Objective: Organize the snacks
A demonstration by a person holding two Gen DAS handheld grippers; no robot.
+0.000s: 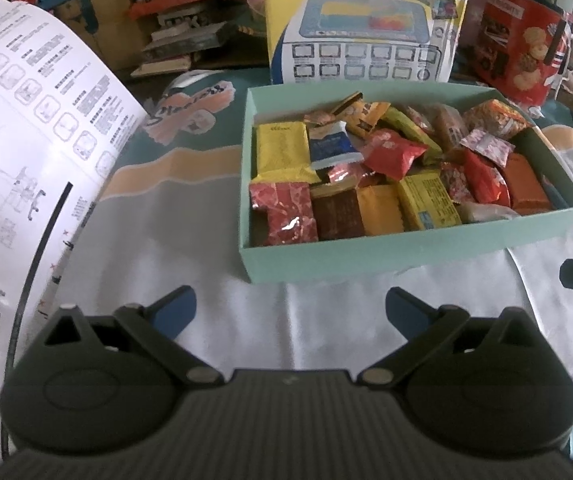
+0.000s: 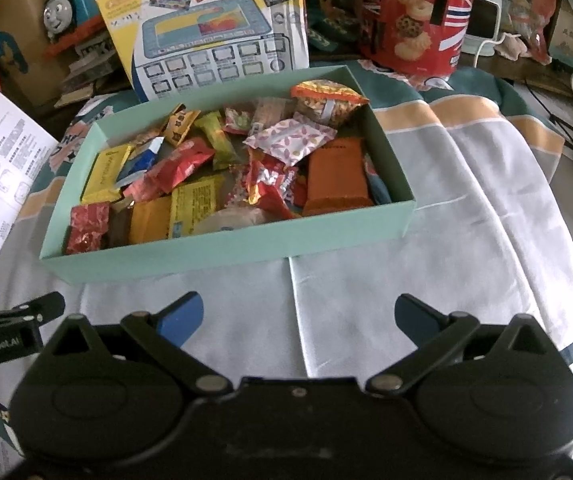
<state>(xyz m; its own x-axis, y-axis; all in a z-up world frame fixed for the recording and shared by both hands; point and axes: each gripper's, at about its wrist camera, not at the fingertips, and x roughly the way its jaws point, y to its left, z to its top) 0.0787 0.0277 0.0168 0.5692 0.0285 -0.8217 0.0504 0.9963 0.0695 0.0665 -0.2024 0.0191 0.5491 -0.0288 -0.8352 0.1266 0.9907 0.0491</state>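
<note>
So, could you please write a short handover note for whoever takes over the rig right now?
Left gripper: open, empty, hovering over the cloth in front of the box.
Right gripper: open, empty, also short of the box.
Mint-green box sits on the cloth, full of mixed wrapped snacks lying jumbled.
Done: no loose snacks visible on the cloth.
Left: tidying inside the box, if wanted.
</note>
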